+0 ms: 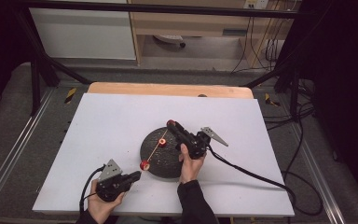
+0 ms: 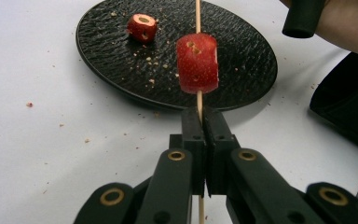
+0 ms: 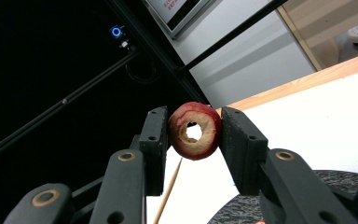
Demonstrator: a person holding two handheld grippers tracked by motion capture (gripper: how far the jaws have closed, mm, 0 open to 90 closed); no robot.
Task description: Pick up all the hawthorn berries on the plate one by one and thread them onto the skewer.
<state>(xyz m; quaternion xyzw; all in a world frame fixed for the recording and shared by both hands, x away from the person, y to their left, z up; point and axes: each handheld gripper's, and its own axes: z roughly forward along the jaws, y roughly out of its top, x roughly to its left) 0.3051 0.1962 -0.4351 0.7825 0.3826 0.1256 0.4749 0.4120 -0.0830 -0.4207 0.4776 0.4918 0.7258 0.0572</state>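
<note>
Two tongs work over a black plate (image 1: 168, 161) on the white desk (image 1: 112, 135). The left tongs (image 1: 137, 175) pinch the near end of a thin wooden skewer (image 1: 153, 150), jaws pressed tight around it. In the high view the skewer's long axis runs from those tongs up and to the right, across the plate toward the right tongs (image 1: 171, 124). One red fruit piece (image 2: 196, 63) is threaded on the skewer just beyond the left jaws; its cut face is pale and pitted, its skin glossy red with small holes. The right tongs grip a ring-shaped slice (image 3: 195, 130) by its sides, its cored hole facing the camera, red skin around a tan cut face. Behind it the skewer's tip (image 3: 168, 196) is only partly visible, so whether it touches the slice is unclear. Another cored piece (image 2: 142, 27) lies on the plate among crumbs. The plate's far edge is cut off in the left gripper view.
</note>
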